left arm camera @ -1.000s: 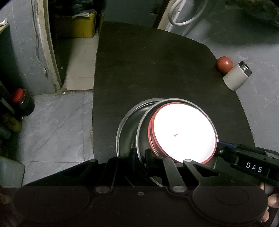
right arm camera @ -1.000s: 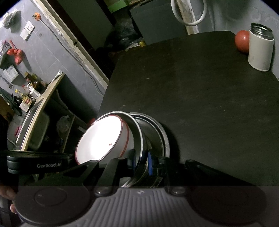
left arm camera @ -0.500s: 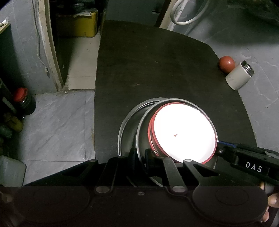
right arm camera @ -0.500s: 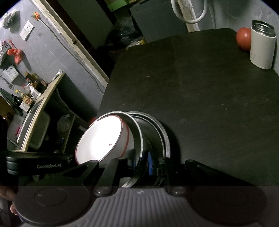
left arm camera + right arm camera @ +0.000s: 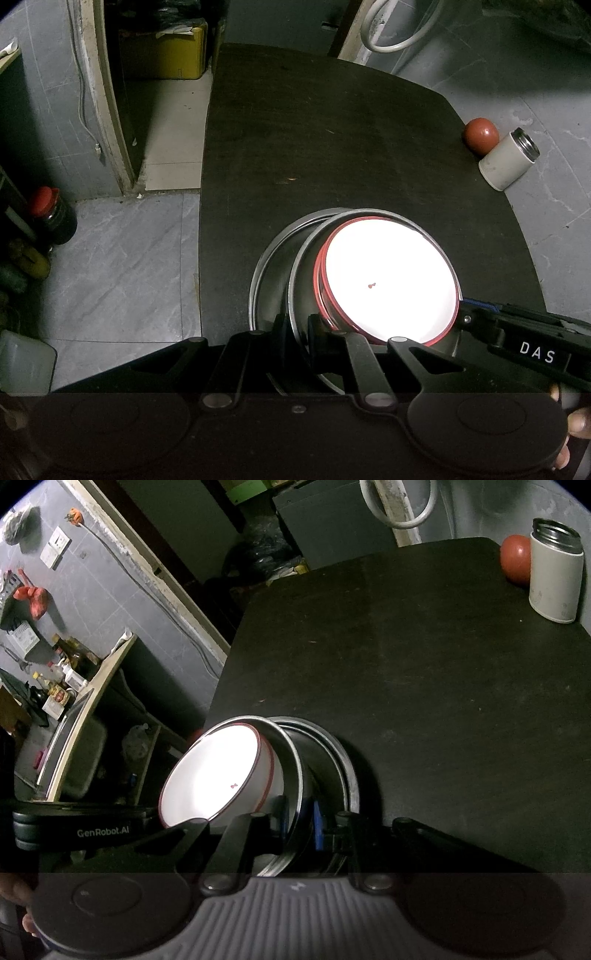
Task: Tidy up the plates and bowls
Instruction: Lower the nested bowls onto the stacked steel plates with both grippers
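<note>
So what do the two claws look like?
Both are black with flat linkage bars and round silver rivets. The left claw shows "GenRobot.AI" in the right view. The right claw has blue finger pads, a grey ribbed body, and "DAS" lettering.

The dark tabletop lies bare across its far and middle stretch, open for passage; a white canister and a red ball touching it block the far right edge; nested metal bowls crowd the near edge.
</note>
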